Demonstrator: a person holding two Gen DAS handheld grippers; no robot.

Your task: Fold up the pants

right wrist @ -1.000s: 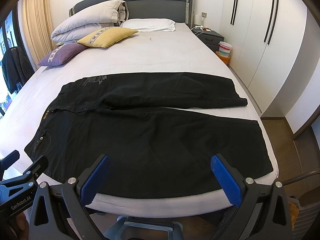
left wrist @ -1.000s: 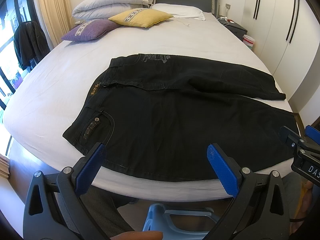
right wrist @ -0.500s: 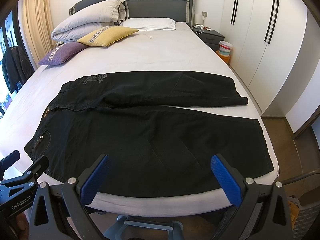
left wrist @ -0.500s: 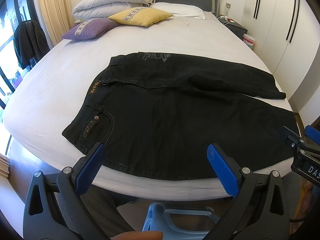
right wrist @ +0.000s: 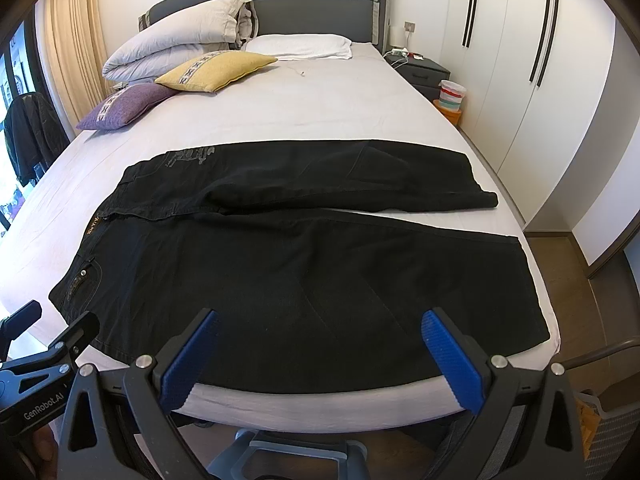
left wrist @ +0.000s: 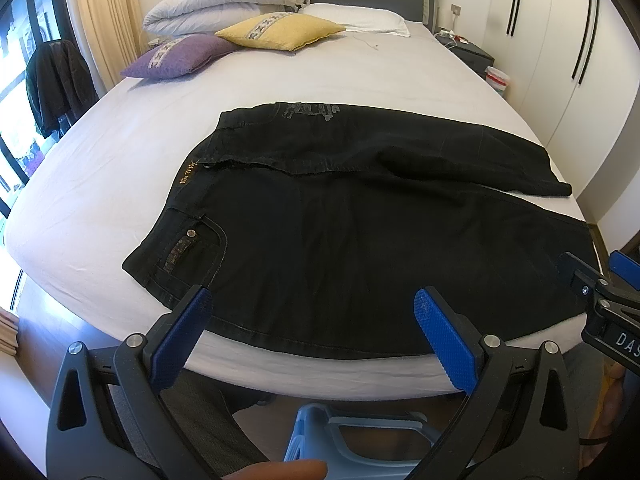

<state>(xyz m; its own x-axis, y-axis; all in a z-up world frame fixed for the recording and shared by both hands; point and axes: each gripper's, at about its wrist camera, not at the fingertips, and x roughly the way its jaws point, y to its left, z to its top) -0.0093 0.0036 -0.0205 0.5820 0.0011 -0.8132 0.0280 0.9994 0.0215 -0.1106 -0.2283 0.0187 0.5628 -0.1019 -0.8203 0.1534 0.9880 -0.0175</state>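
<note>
Black pants (left wrist: 340, 216) (right wrist: 304, 264) lie spread flat across the near part of the white bed (left wrist: 104, 184) (right wrist: 304, 120), waist to the left and both legs running to the right, the far leg a little rumpled. My left gripper (left wrist: 312, 304) hovers open just in front of the pants' near edge by the hip pocket (left wrist: 188, 248). Further right along the same edge, over the near leg, my right gripper (right wrist: 318, 326) is open as well. Neither holds any cloth. Each gripper shows at the edge of the other's view.
Purple (right wrist: 124, 106) and yellow (right wrist: 216, 70) cushions, a folded duvet (right wrist: 180, 46) and a white pillow (right wrist: 300, 46) sit at the headboard. A nightstand (right wrist: 420, 70) and white wardrobes (right wrist: 540, 80) line the right side. A dark jacket (left wrist: 56, 80) hangs at the left.
Both grippers have crept slightly forward toward the pants' near edge. The pants have not moved and both grippers stay open.
</note>
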